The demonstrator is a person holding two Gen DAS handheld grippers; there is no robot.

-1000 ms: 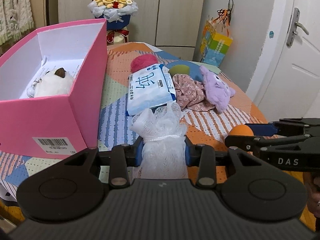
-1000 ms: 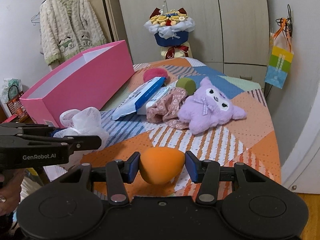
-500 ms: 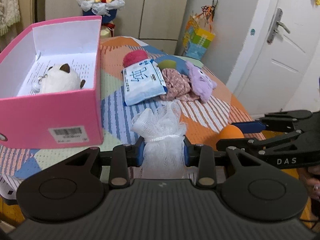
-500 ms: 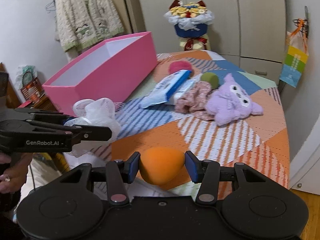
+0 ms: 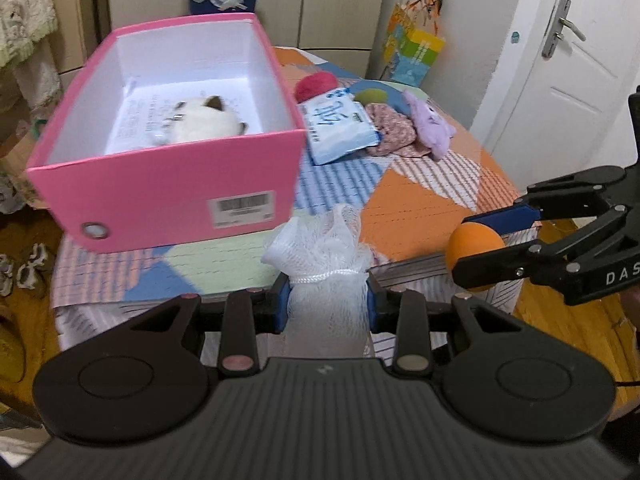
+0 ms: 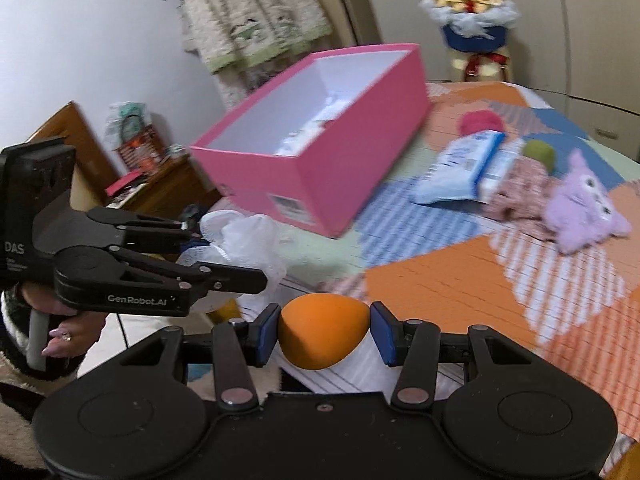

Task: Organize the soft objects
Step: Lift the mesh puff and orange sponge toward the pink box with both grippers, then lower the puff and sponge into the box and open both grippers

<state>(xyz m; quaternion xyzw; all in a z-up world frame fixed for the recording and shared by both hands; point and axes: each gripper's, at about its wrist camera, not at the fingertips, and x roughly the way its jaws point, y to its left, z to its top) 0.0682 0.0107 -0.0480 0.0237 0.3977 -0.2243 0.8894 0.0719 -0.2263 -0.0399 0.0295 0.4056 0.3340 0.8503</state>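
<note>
Mesh sponge, white and bunched, between left claw pads.

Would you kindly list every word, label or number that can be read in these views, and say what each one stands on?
"GenRobot.AI": side of the left gripper.
"DAS": body of the left gripper.
"DAS", cut off at the frame edge: side of the right gripper.
Barcode sticker on the pink box: too blurred.
Large blue characters on the wipes pack: not legible.

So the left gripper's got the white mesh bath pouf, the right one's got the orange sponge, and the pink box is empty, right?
Not quite: the pink box isn't empty. The left wrist view shows a white plush toy inside. The left gripper does hold the white mesh bath pouf, the right gripper the orange sponge.
</note>
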